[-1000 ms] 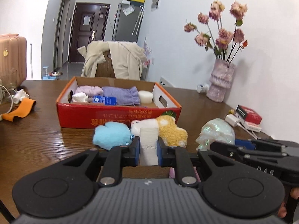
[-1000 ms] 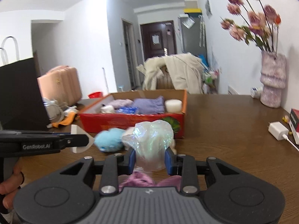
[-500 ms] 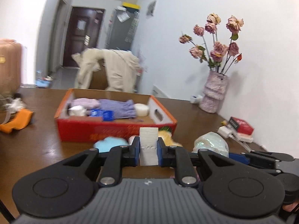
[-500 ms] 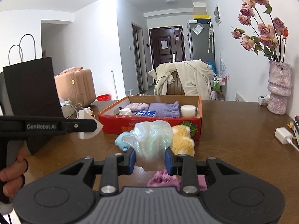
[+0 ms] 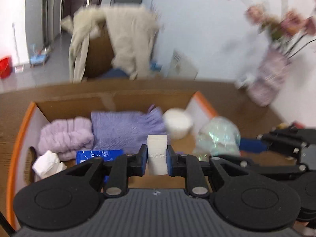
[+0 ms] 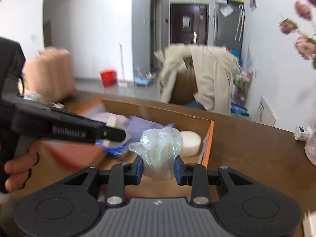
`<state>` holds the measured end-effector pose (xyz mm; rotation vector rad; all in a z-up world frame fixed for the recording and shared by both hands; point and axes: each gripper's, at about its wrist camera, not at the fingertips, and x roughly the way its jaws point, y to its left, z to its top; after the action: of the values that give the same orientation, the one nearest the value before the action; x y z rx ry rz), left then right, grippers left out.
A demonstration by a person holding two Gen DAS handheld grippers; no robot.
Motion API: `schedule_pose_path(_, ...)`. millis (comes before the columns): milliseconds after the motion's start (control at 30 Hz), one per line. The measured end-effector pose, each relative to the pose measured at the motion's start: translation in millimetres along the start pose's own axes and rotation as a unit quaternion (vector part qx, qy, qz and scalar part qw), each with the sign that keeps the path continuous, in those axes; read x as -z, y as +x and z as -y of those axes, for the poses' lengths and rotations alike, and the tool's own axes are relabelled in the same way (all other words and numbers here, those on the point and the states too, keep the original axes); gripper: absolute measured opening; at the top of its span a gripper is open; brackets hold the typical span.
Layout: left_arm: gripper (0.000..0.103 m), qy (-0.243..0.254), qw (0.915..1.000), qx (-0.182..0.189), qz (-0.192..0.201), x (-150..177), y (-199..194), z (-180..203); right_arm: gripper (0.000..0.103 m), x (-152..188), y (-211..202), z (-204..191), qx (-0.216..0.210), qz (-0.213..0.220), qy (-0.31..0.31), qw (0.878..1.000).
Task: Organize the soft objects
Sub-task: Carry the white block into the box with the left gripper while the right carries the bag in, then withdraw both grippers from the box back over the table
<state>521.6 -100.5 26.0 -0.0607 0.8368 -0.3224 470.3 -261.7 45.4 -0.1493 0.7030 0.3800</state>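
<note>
My left gripper [image 5: 157, 157] is shut on a white foam block [image 5: 157, 150] and holds it above the open cardboard box [image 5: 110, 99]. My right gripper [image 6: 158, 166] is shut on a crumpled iridescent plastic bag [image 6: 159, 150], also above the box [image 6: 209, 138]; the bag shows in the left wrist view [image 5: 217, 138]. In the box lie a lilac fluffy cloth [image 5: 65, 136], a purple knit cloth [image 5: 126, 126], a white round sponge [image 5: 177, 123], a blue packet [image 5: 98, 155] and a white tissue [image 5: 47, 164]. The left gripper shows side-on in the right wrist view [image 6: 110, 130].
A vase of pink flowers [image 5: 270, 79] stands on the brown table [image 6: 246, 138] at the right. A chair draped with a beige coat [image 5: 118, 39] stands behind the table. A pink suitcase [image 6: 51, 73] is at the left.
Both grippers have moved forward and up from the table's front, each with its object, and now hang over the box and look down into it. The plush toys have left the view.
</note>
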Motion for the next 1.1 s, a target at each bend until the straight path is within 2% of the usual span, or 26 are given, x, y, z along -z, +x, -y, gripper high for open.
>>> schedule_pose_path(67,0.022,-0.008,0.9996,-0.004,-0.028,-3,24,-7,0.031,-11,34,3,0.020,-0.032,-0.013,0.999)
schedule_pose_path(133,0.035,-0.006,0.9993,-0.011,-0.034,0,35,-12,0.032,-15,63,1,0.043,-0.072,-0.034,0.996)
schedule_pose_path(167,0.046,-0.005,0.9995,-0.010,-0.030,2,36,-15,0.035,-15,71,-1,0.051,-0.081,-0.042,0.995)
schedule_pose_path(200,0.049,-0.008,0.9996,-0.005,-0.025,3,36,-18,0.037,-14,78,-3,0.054,-0.089,-0.048,0.993)
schedule_pose_path(300,0.051,-0.011,0.9998,0.005,-0.019,4,31,-23,0.046,-9,86,-5,0.044,-0.095,-0.047,0.993)
schedule_pose_path(367,0.055,-0.015,0.9999,0.005,-0.005,3,20,-24,0.056,-7,86,-8,0.037,-0.094,-0.047,0.994)
schedule_pose_path(467,0.060,-0.015,0.9998,0.004,0.014,-5,3,-23,0.060,-9,82,-10,0.040,-0.090,-0.050,0.994)
schedule_pose_path(600,0.071,-0.004,0.9992,-0.008,0.038,-9,-31,-22,0.061,-17,52,-5,0.040,-0.061,-0.038,0.997)
schedule_pose_path(800,0.077,0.018,0.9963,-0.028,0.079,7,-106,-13,0.070,-19,-24,2,0.052,-0.010,-0.030,0.998)
schedule_pose_path(900,0.081,0.031,0.9926,-0.033,0.113,28,-155,-6,0.072,-12,-69,1,0.055,0.017,-0.029,0.998)
schedule_pose_path(1000,0.087,0.039,0.9863,-0.034,0.157,56,-204,1,0.078,3,-116,-4,0.053,0.051,-0.027,0.997)
schedule_pose_path(1100,0.090,0.031,0.9780,-0.058,0.198,88,-240,6,0.081,25,-158,-12,0.046,0.081,-0.021,0.995)
